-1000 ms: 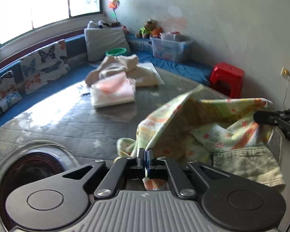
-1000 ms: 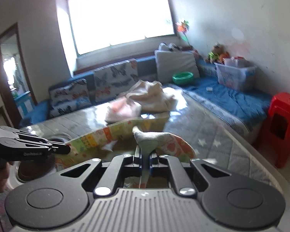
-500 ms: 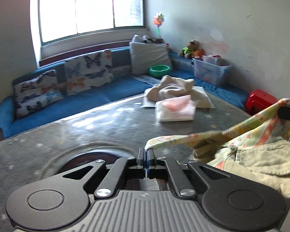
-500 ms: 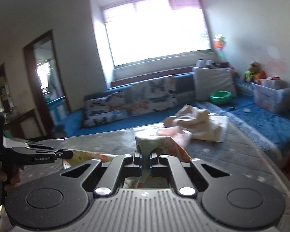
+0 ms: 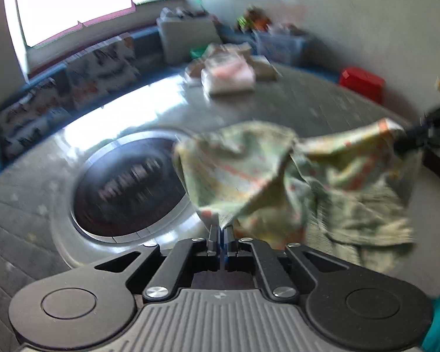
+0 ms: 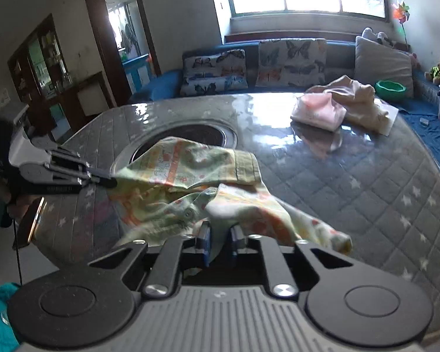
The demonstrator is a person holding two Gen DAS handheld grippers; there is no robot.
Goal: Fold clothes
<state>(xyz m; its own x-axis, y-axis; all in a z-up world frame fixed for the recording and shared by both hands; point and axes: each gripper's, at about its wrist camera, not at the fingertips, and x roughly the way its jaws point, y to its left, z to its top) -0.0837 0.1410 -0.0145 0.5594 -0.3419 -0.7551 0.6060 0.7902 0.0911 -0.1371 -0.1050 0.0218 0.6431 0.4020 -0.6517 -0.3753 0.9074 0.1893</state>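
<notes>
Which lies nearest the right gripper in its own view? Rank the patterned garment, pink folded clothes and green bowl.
1. Patterned garment: between the opening right gripper fingers.
2. Pink folded clothes: mid-table, right.
3. Green bowl: on the far bench, right.

Two tongs were in view, the left tongs [image 5: 221, 236] and the right tongs [image 6: 220, 242]; one printed garment [image 6: 190, 176] hung between them; one bench [image 6: 352, 182] carried it, with one round inset [image 6: 187, 138] in its top; one pink folded piece [image 6: 318, 111] and one cream heap [image 6: 358, 99] lay at the far side; three cushions lined the sofa, two butterfly-printed [image 6: 215, 70] [image 6: 292, 61] and one grey [image 6: 382, 61]; one green bowl [image 6: 390, 88]; one red stool [image 5: 362, 82]; one pinwheel [image 6: 400, 11].
</notes>
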